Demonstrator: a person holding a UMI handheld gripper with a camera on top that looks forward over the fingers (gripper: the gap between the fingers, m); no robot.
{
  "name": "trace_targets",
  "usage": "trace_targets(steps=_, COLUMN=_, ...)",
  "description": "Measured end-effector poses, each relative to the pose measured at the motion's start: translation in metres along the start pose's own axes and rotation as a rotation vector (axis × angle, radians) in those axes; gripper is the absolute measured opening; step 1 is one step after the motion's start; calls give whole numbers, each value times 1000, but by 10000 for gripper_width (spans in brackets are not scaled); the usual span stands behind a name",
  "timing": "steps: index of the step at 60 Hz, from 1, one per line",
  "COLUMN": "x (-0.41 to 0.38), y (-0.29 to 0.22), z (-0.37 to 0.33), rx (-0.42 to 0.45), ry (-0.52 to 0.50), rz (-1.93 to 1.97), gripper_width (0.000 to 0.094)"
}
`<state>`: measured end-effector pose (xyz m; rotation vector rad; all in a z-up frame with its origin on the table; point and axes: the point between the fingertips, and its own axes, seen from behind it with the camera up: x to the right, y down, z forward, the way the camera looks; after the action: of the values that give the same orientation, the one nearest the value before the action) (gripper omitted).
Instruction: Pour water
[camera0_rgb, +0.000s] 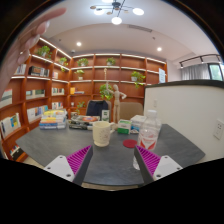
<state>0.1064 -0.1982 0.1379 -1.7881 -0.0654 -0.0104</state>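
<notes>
A cream-coloured cup (102, 133) stands on the dark grey table (60, 143), just beyond my fingers and a little left of centre. A clear plastic water bottle (150, 130) with a pale label stands to the right, beyond my right finger. A small red lid or dish (130, 143) lies on the table between cup and bottle. My gripper (112, 160) is open and empty, its magenta pads (78, 158) spread wide over the near table.
Wooden bookshelves (40, 90) with books and plants line the left and back walls. Boxes and books (53, 120) lie at the table's far left. A white partition (195, 110) stands at the right. A wooden figure (117, 100) stands beyond the table.
</notes>
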Motion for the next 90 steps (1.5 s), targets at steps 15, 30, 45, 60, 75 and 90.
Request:
trace_targets(steps=15, x=90, y=32, z=25, rx=57, ry=161, rz=-47, gripper_width=889)
trace_targets(steps=30, x=122, y=16, z=90, rx=65, ry=145, rz=16, gripper_width=876)
trace_targets(steps=45, x=129, y=7, z=120, rx=82, ry=131, rz=65, gripper_width=548)
trace_targets(steps=60, x=125, y=6, z=126, rx=93, ry=115, rz=50, gripper_width=379)
trace_targets(steps=75, x=125, y=-3, z=142, rx=54, ry=125, rz=-177, gripper_width=379)
trace_targets(steps=90, x=121, y=-46, z=180, rx=61, ry=247, rz=-913, gripper_width=377)
